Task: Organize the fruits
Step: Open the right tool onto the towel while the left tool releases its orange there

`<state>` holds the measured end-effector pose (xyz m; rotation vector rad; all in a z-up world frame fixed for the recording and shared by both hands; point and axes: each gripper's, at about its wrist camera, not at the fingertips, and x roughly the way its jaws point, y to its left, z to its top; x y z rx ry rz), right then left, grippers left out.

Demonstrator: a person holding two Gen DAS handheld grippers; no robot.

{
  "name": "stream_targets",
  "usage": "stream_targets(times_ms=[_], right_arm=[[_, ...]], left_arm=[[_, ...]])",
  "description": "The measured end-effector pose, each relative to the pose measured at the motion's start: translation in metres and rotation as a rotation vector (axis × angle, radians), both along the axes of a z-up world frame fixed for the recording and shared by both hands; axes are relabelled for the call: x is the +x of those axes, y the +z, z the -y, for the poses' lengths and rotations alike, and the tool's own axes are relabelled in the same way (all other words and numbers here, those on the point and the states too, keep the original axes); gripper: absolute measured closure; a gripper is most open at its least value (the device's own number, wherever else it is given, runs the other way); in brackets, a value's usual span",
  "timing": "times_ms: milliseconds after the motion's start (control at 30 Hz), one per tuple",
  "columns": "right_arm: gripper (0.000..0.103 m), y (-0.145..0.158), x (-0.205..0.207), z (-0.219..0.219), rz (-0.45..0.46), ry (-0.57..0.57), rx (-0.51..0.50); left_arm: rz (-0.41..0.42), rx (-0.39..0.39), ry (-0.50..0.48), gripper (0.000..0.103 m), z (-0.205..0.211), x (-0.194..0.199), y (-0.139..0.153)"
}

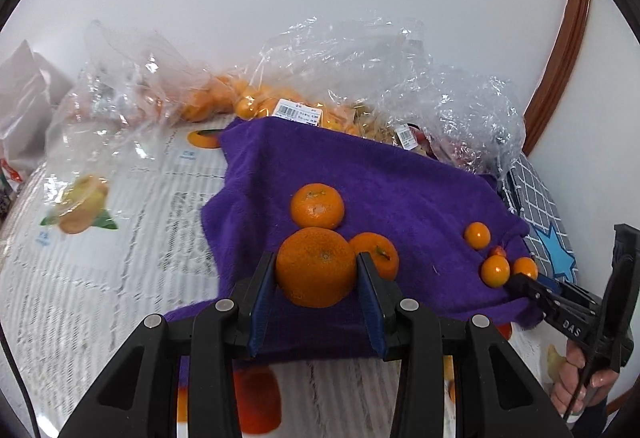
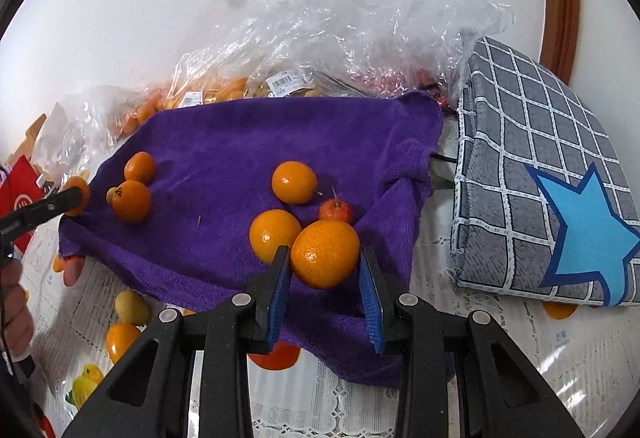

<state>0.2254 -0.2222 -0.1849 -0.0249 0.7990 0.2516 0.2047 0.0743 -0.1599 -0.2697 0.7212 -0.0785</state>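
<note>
The left gripper (image 1: 317, 270) has its jaws clamped on a large round orange mandarin (image 1: 316, 267), blue pads pressing both its sides, at the near edge of a fuzzy purple towel (image 1: 400, 190) spread over the tabletop (image 1: 100, 278), which wears a white lace-patterned cover printed with fruit pictures. Two more mandarins (image 1: 317, 206) lie on the towel just behind the held one, the nearer apparently touching it.

The right gripper (image 2: 324, 258) is clamped on a small smooth orange kumquat (image 2: 325, 253) near the towel's right edge. A second kumquat (image 2: 274, 234) sits just beside it on the left, a third (image 2: 294, 182) lies further back, and a tiny red fruit with a stem (image 2: 336, 211) rests between them; it is too small to identify.

Crumpled clear plastic bags (image 2: 340, 30) holding more orange fruit, some with barcode labels, are heaped along the towel's far edge against a white wall. A grey checked cloth with a blue star (image 2: 540, 166) lies off the towel's right edge.
</note>
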Motion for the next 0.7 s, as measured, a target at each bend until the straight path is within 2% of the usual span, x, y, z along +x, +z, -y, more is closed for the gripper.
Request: stream_targets(times_ms=[167, 433, 700], right_arm=[[0.069, -0.001, 0.0, -0.002, 0.009, -0.005, -0.013], [0.069, 0.0, -0.002, 0.0, 0.029, 0.004, 0.012], [0.046, 0.001, -0.008, -0.007, 0.077, 0.006, -0.004]], left_arm=[[-0.017, 0.008, 0.0, 0.065, 0.001, 0.01, -0.01], [0.0, 0.002, -0.046, 0.065, 0.003, 0.011, -0.013], [0.004, -0.01, -0.065, 0.065, 0.003, 0.011, -0.013]])
